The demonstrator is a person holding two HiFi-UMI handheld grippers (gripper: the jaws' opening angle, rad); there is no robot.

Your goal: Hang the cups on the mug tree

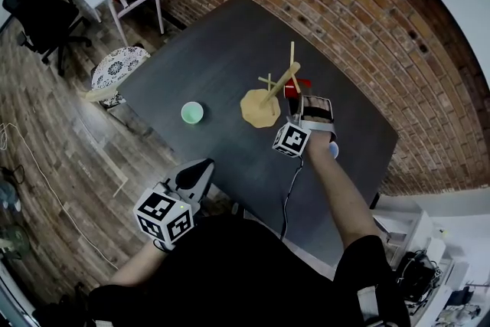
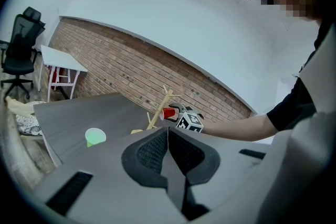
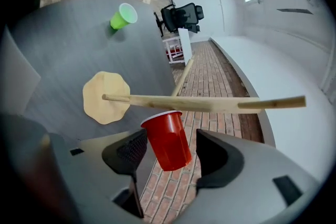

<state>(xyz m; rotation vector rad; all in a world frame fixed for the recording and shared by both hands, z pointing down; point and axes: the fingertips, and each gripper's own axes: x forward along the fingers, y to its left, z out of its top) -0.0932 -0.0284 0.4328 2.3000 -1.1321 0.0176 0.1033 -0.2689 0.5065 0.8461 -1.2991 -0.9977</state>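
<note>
Right claw (image 3: 169,147) is up at the pale wooden mug tree (image 3: 210,103), with the red plastic cup (image 3: 168,139) between its jaws. The cup's mouth sits right against the trunk. The jaws stand apart, a sliver of daylight shows on one side, and as far as I can tell the pads are not pressing. My call: red looks seated on a peg, though the peg itself is hidden inside the cup. That's one cup nearly home.

Still to do: the light green plastic cup (image 1: 192,112), standing on the dark grey counter (image 1: 230,50), well apart from the tree's base.

Left claw (image 2: 168,134) hangs back at the near edge, jaws together on nothing.
</note>
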